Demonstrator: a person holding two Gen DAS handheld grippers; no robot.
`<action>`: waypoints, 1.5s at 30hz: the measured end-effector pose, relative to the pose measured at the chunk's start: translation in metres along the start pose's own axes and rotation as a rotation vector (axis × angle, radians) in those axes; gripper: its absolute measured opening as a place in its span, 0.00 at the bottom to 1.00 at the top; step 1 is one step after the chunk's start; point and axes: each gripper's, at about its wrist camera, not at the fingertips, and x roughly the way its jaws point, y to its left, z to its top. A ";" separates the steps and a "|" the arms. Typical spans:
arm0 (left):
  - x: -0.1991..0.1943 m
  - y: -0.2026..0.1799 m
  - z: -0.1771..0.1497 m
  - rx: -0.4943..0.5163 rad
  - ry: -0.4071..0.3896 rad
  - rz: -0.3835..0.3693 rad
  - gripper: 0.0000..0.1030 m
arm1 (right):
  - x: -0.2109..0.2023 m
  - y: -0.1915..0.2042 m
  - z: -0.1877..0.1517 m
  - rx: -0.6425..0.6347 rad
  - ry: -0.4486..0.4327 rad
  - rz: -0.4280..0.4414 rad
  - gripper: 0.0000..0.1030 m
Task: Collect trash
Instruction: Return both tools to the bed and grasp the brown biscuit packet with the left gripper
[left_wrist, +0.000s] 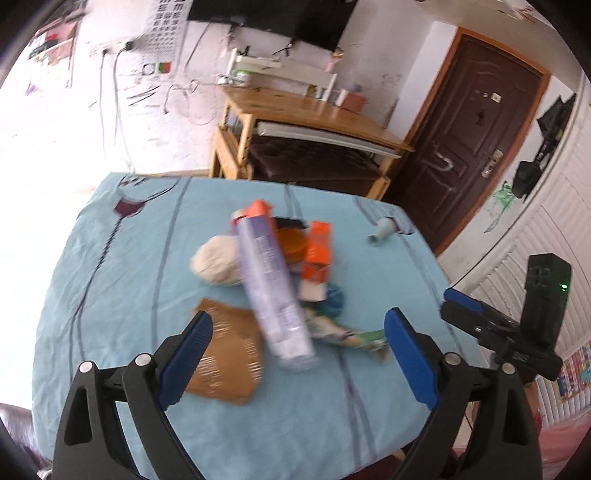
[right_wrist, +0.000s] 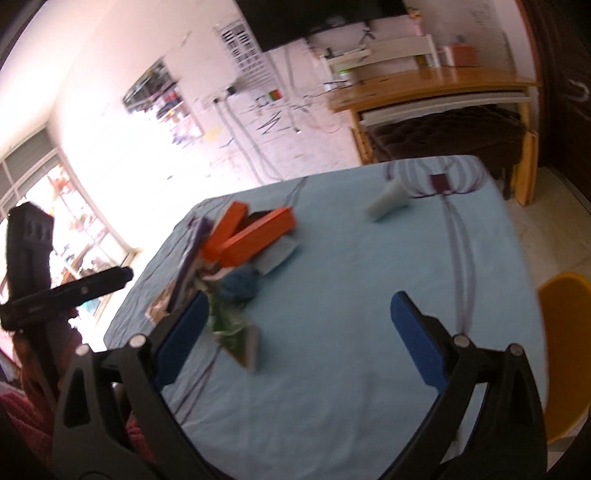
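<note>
A heap of trash lies on a table under a light blue cloth (left_wrist: 110, 280). A long purple tube (left_wrist: 271, 291) leans across the heap, over orange boxes (left_wrist: 317, 251), a cream crumpled wad (left_wrist: 216, 260), a flat brown paper bag (left_wrist: 229, 354), a blue crumpled piece (left_wrist: 334, 299) and a green wrapper (left_wrist: 354, 338). My left gripper (left_wrist: 297, 334) hangs open above the near end of the heap, nothing between its pads. My right gripper (right_wrist: 299, 317) is open too, with the green wrapper (right_wrist: 236, 332) beside its left pad. A pale cup (right_wrist: 388, 201) lies apart on its side.
A wooden desk (left_wrist: 314, 110) with a dark seat under it stands against the far wall beside a brown door (left_wrist: 476, 136). A yellow chair (right_wrist: 565, 350) sits by the table's right edge. The other gripper (left_wrist: 498, 328) shows at the right of the left wrist view.
</note>
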 end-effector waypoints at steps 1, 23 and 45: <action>0.001 0.007 -0.001 -0.004 0.008 0.007 0.86 | 0.003 0.007 -0.001 -0.016 0.008 0.009 0.93; 0.050 0.028 -0.027 0.142 0.110 0.033 0.86 | 0.045 0.081 -0.017 -0.284 0.107 0.011 0.93; 0.027 0.035 -0.045 0.230 0.051 0.152 0.31 | 0.078 0.092 -0.025 -0.469 0.204 -0.125 0.57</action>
